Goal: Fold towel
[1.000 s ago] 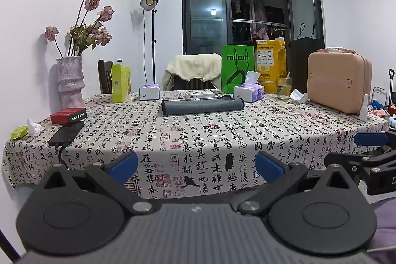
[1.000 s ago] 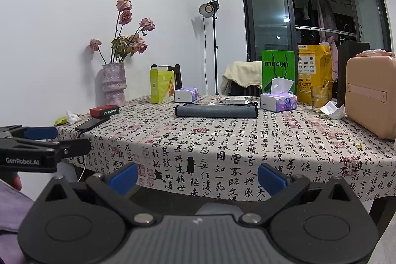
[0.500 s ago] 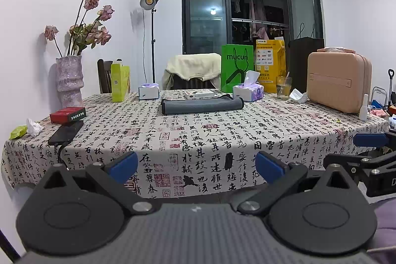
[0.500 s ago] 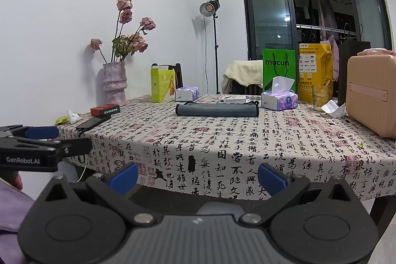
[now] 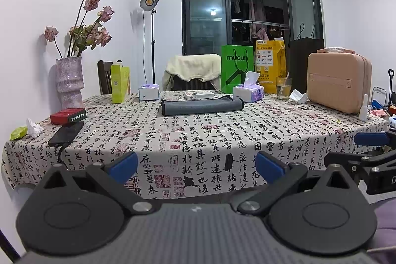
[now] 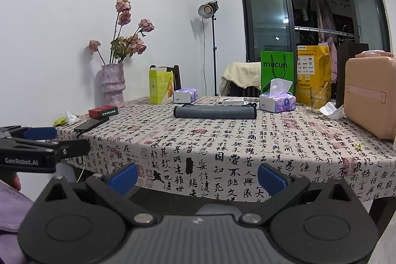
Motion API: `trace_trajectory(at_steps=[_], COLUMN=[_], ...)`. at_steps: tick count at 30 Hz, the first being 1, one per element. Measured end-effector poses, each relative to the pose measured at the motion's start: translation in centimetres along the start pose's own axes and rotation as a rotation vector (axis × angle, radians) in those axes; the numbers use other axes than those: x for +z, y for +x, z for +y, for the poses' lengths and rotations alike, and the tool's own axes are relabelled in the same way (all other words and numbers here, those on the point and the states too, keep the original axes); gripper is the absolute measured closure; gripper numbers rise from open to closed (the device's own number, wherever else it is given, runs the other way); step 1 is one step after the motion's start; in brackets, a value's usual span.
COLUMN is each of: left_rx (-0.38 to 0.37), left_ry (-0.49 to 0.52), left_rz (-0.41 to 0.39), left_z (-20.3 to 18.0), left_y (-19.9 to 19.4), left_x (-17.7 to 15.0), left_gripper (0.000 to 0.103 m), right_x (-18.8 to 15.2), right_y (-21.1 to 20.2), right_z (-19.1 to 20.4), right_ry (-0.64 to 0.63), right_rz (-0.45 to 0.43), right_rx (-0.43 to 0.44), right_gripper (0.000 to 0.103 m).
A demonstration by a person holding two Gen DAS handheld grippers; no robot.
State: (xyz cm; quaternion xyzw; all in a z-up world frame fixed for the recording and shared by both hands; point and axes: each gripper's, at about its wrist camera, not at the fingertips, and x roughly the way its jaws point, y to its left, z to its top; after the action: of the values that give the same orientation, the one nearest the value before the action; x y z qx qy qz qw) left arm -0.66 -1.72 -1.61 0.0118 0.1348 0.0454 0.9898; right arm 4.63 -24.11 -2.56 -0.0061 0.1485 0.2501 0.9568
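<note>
A grey towel (image 5: 201,107) lies folded in a long flat bundle on the far middle of the table; it also shows in the right wrist view (image 6: 214,111). My left gripper (image 5: 196,167) is open and empty, held off the table's near edge, far from the towel. My right gripper (image 6: 198,176) is open and empty, also short of the near edge. Each gripper shows at the side of the other's view: the right one at the right edge of the left wrist view (image 5: 368,140), the left one at the left edge of the right wrist view (image 6: 37,137).
The table wears a calligraphy-print cloth (image 5: 198,140). On it: a vase of dried roses (image 5: 69,83), red box (image 5: 68,115), phone (image 5: 65,134), tissue boxes (image 5: 248,92), green bag (image 5: 236,68), glass (image 5: 283,88), pink case (image 5: 339,82). A chair with cream cloth (image 5: 193,71) stands behind.
</note>
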Motion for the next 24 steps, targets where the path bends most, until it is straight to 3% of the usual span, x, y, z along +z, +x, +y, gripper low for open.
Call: trace_trajectory(at_steps=[24], left_rx=[-0.005], left_ry=[-0.001], left_rz=[0.004], left_z=[-0.12], left_y=[0.14], left_x=[0.18], left_gripper=[0.000], right_x=[-0.13], right_y=[0.15], right_z=[-0.27], right_ry=[0.002], right_rz=[0.005], right_rx=[0.001], right_gripper=[0.000])
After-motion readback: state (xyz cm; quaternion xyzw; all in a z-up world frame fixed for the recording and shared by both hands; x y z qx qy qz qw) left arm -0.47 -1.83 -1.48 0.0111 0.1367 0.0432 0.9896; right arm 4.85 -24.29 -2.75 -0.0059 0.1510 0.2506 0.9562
